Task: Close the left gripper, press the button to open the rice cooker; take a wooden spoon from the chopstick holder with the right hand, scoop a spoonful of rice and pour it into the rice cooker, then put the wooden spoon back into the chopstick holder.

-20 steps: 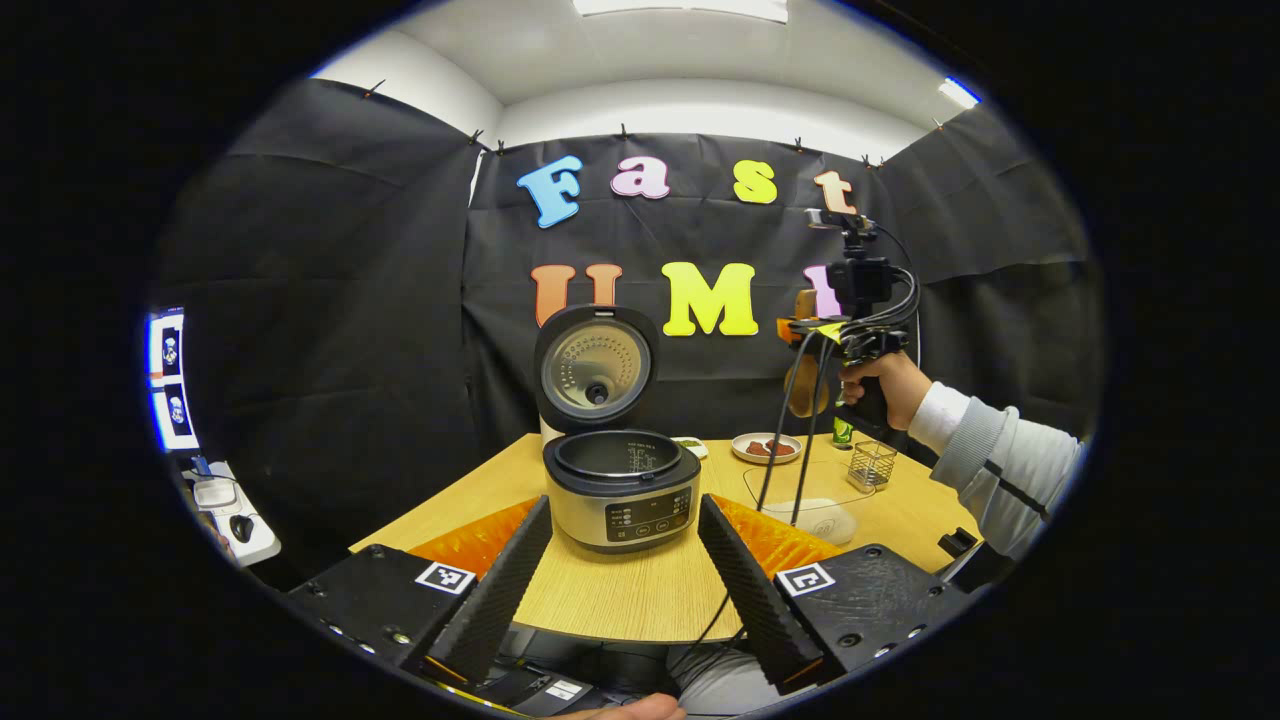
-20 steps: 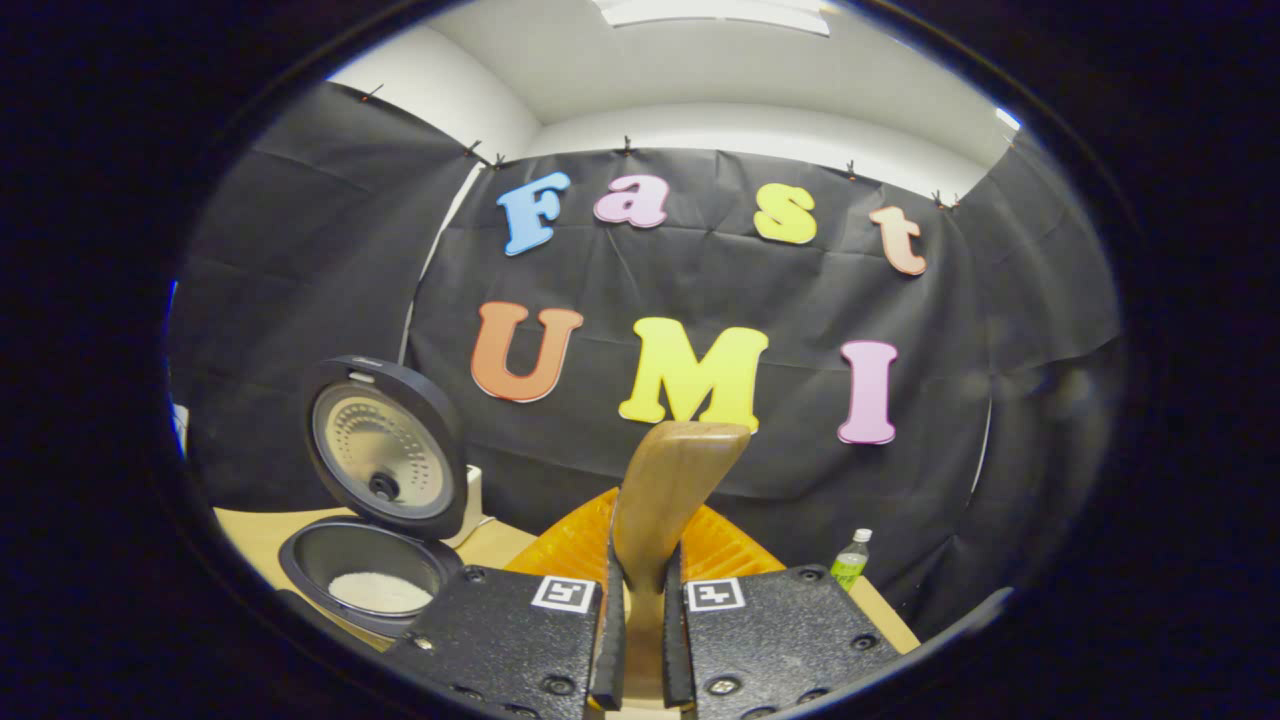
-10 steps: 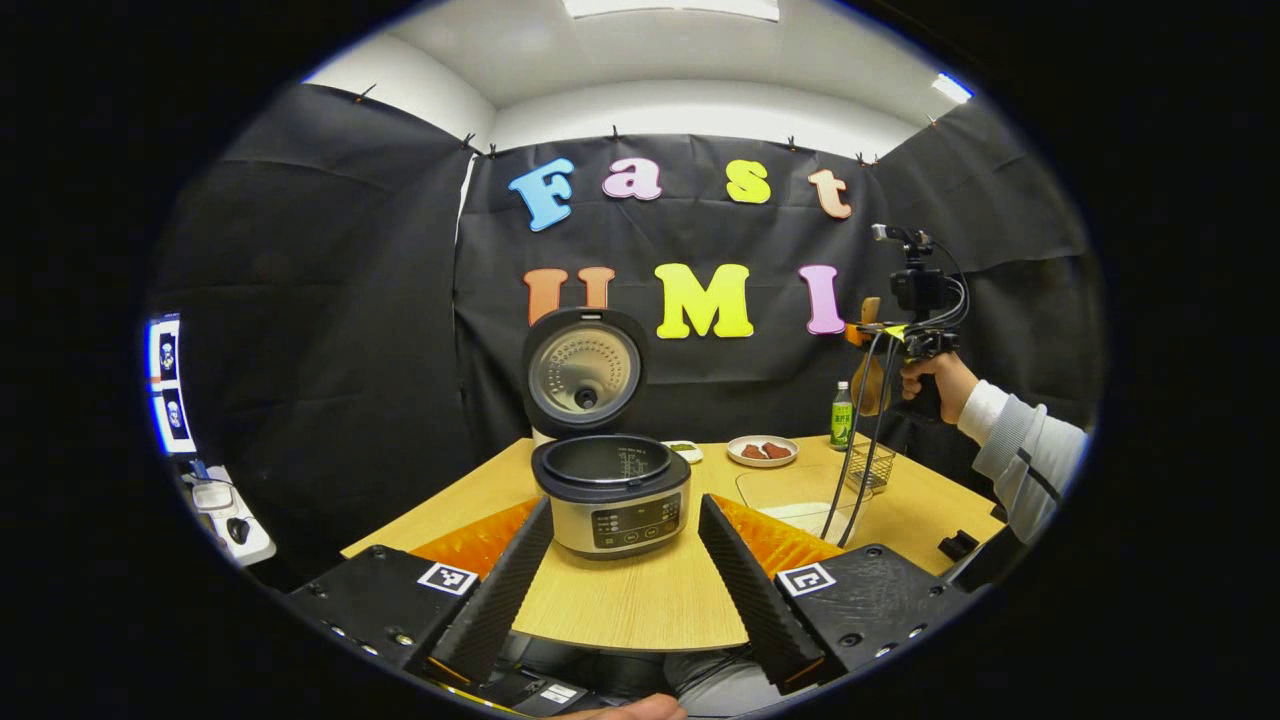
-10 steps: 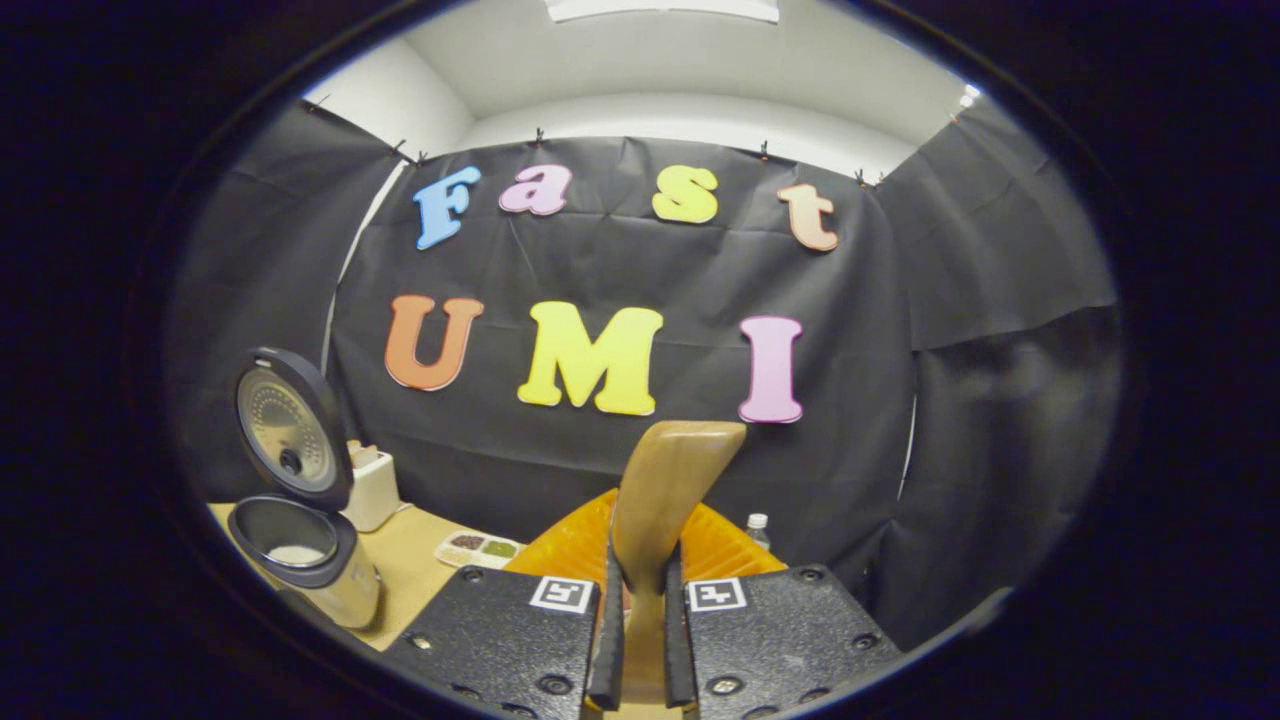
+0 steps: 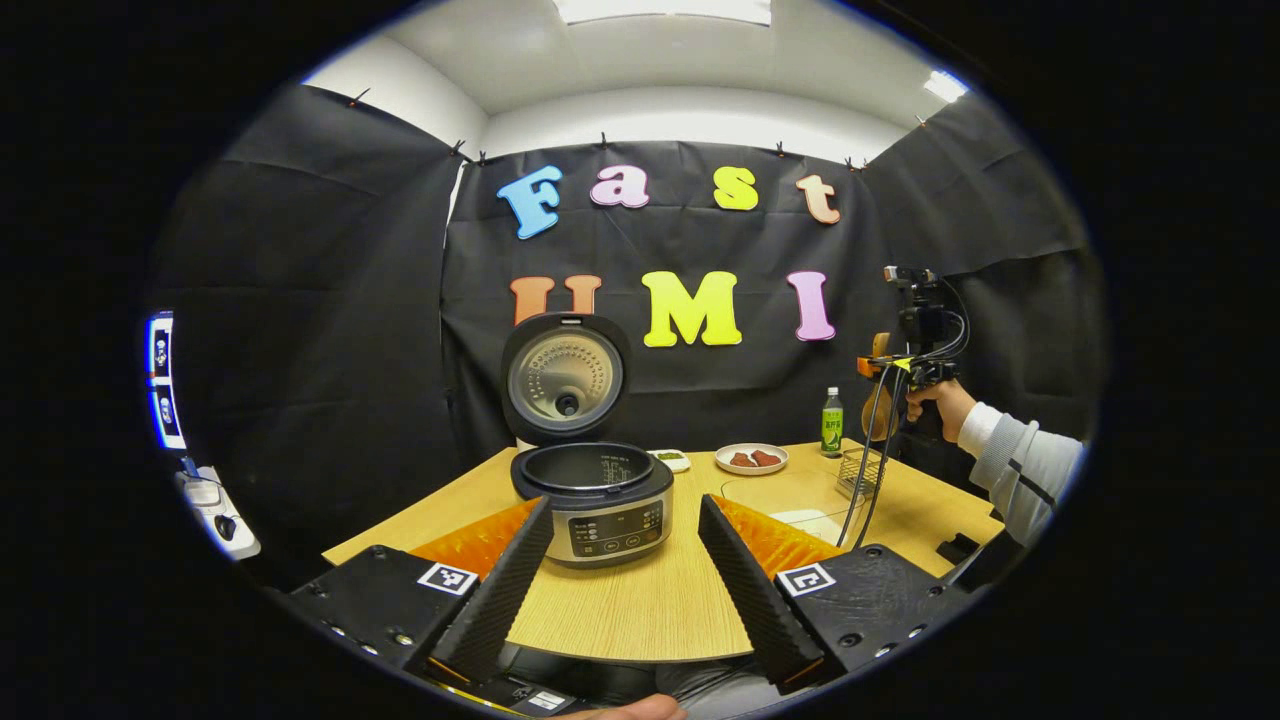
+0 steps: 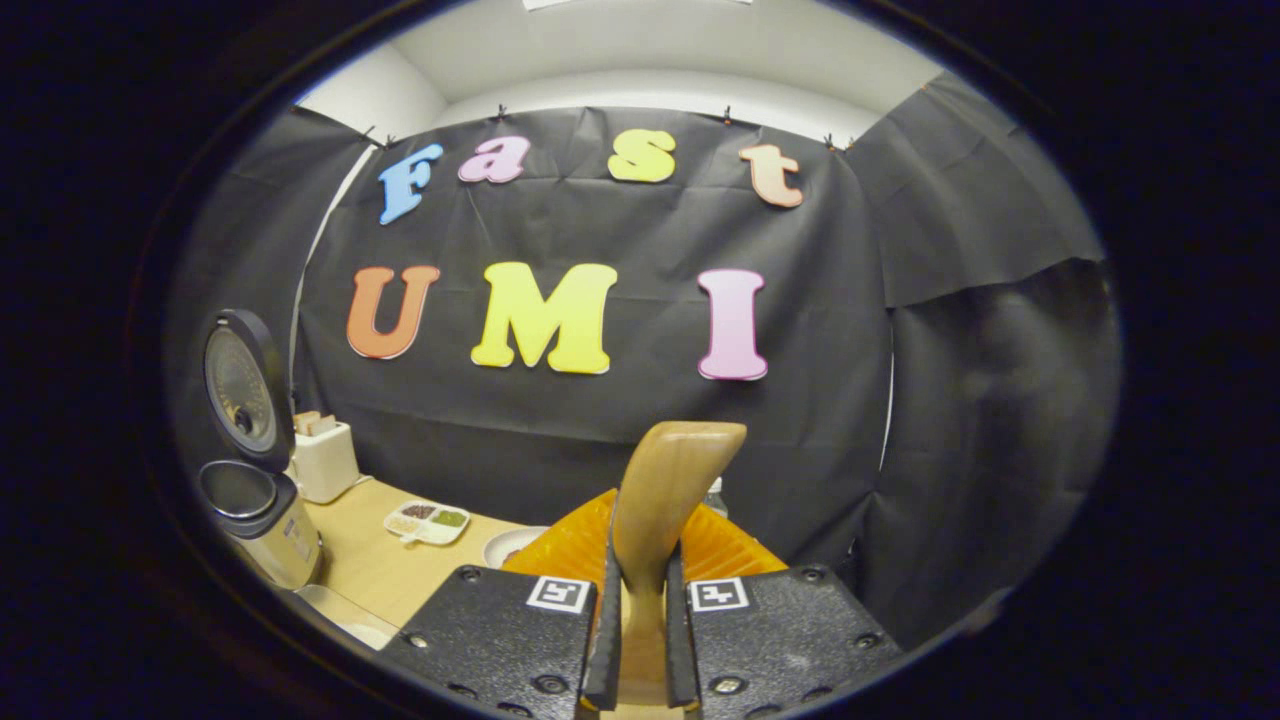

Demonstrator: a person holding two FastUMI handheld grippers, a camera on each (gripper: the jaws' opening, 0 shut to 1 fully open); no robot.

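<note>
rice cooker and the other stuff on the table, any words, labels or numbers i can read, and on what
No text can be read for sure.
Rice cooker: markings on the front control panel and scale marks inside the pot, too small to read.
Green bottle: a label, blurred.
Left gripper and right gripper: square coded markers, patterns without words.

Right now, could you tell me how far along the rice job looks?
Done: the rice cooker stands with its lid up. In hand: the right tongs are shut on the wooden spoon, held above the wire chopstick holder in the left gripper view. Whether rice is in the pot cannot be told from here. Left: put the spoon back in the holder. The left tongs are open and idle.
</note>
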